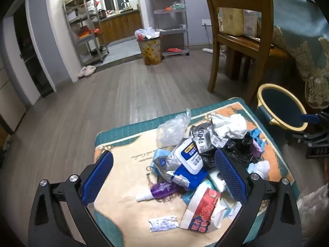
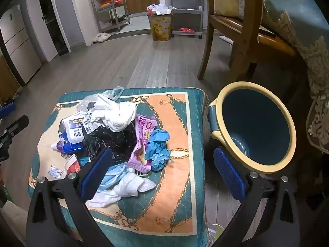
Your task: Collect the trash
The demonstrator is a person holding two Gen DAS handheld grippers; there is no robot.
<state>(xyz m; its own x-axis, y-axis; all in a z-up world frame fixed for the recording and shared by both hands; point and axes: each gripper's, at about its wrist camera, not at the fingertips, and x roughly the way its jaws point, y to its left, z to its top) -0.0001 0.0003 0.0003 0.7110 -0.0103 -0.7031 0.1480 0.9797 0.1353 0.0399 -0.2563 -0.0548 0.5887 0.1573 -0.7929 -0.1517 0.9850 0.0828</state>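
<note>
A pile of trash lies on a patterned cushion (image 1: 123,185) (image 2: 174,185): a wet-wipes pack (image 1: 191,160) (image 2: 74,131), a purple bottle (image 1: 162,190), a black bag (image 2: 111,138), white tissue (image 1: 230,125) (image 2: 115,113), blue gloves (image 2: 158,150), a pink wrapper (image 2: 141,142), a face mask (image 2: 115,177) and a small sachet (image 1: 163,223). A blue bin with a yellow rim (image 1: 281,109) (image 2: 255,127) stands right of the cushion. My left gripper (image 1: 162,177) is open above the pile's left side. My right gripper (image 2: 162,175) is open above the pile's right edge.
A wooden chair (image 1: 236,33) (image 2: 232,20) and a table with a teal cloth (image 1: 304,30) stand behind the bin. A full floral trash can (image 1: 151,49) (image 2: 160,26) and metal shelves (image 1: 86,26) stand far across the wood floor.
</note>
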